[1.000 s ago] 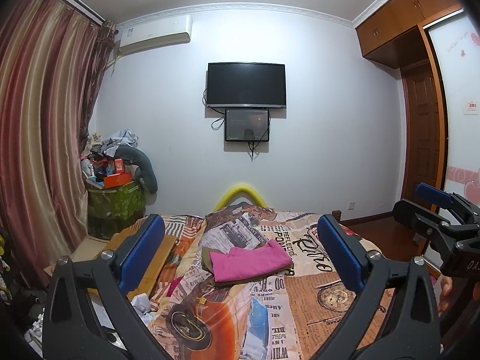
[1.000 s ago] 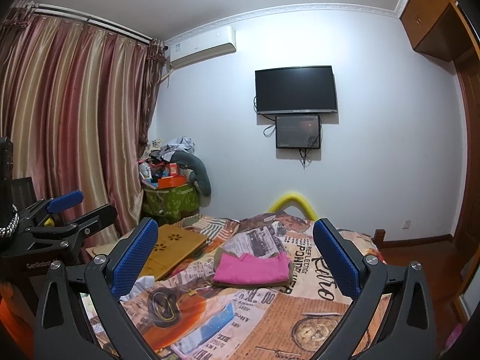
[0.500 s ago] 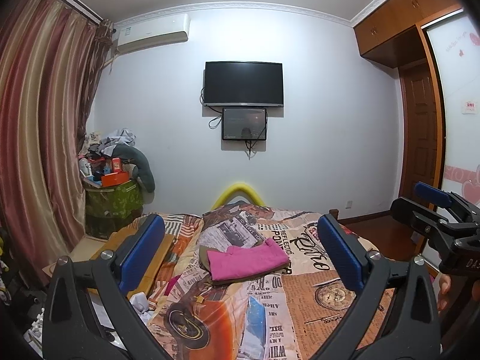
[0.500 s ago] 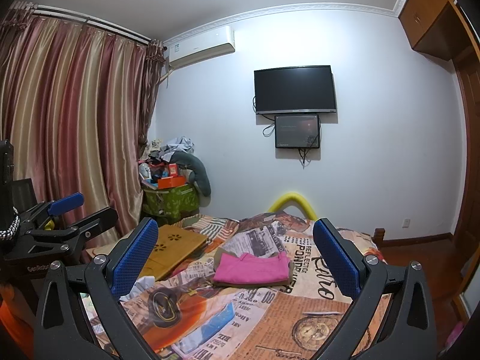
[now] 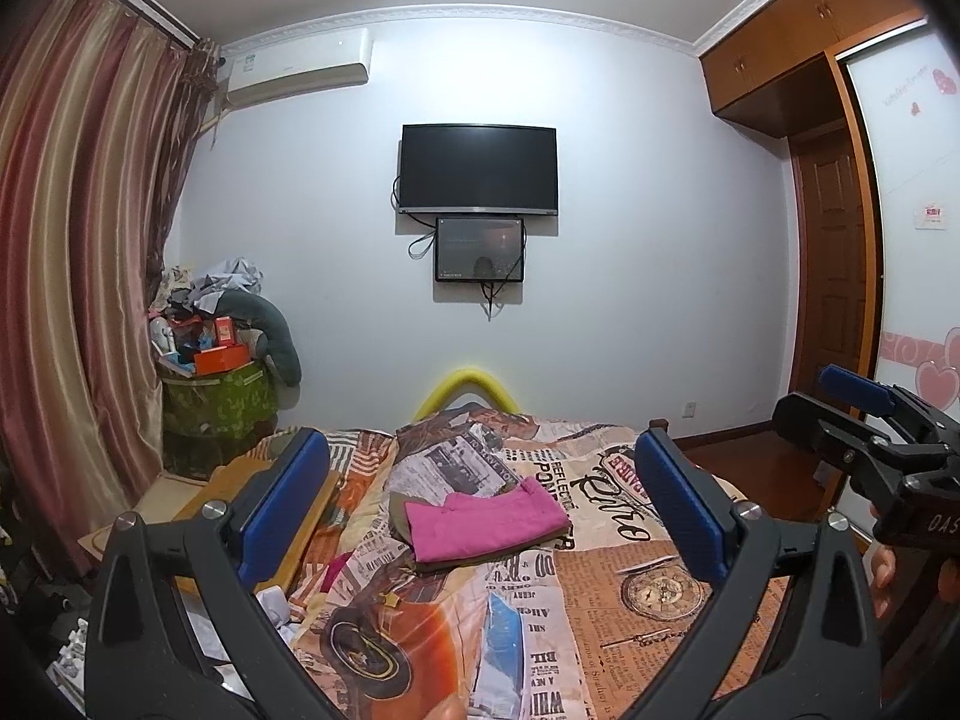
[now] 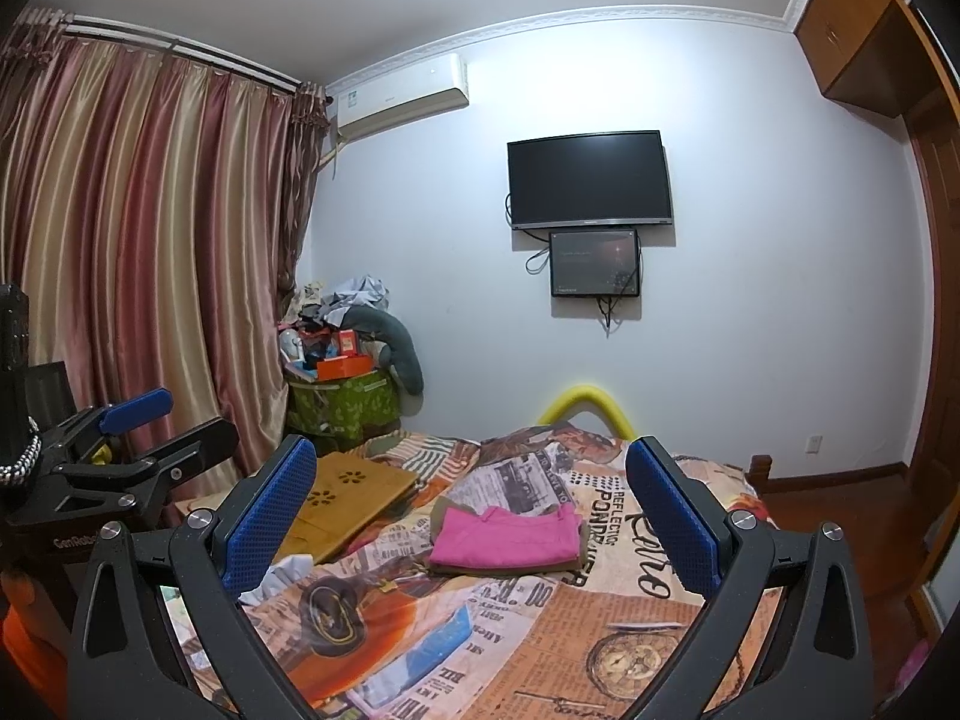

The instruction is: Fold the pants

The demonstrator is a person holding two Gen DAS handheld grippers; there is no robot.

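The pink pants [image 5: 485, 517] are seen folded into a flat rectangle on top of an olive-brown garment [image 5: 397, 510], near the middle of the bed [image 5: 660, 546] with its newspaper-print cover. In the left wrist view they are found just below centre, toward 6 o'clock; in the right wrist view they [image 6: 506, 537] sit slightly lower, again near 6 o'clock. The left gripper [image 5: 480, 498] is held above the near part of the bed, its blue pads [image 5: 282, 504] spread wide and nothing gripped between them. The right gripper [image 6: 471, 507] is likewise held wide apart and empty, well short of the pants. A wooden lap tray [image 6: 342, 501] is seen at 8 o'clock on the bed. A television [image 5: 478, 169] is mounted on the wall at 12 o'clock.
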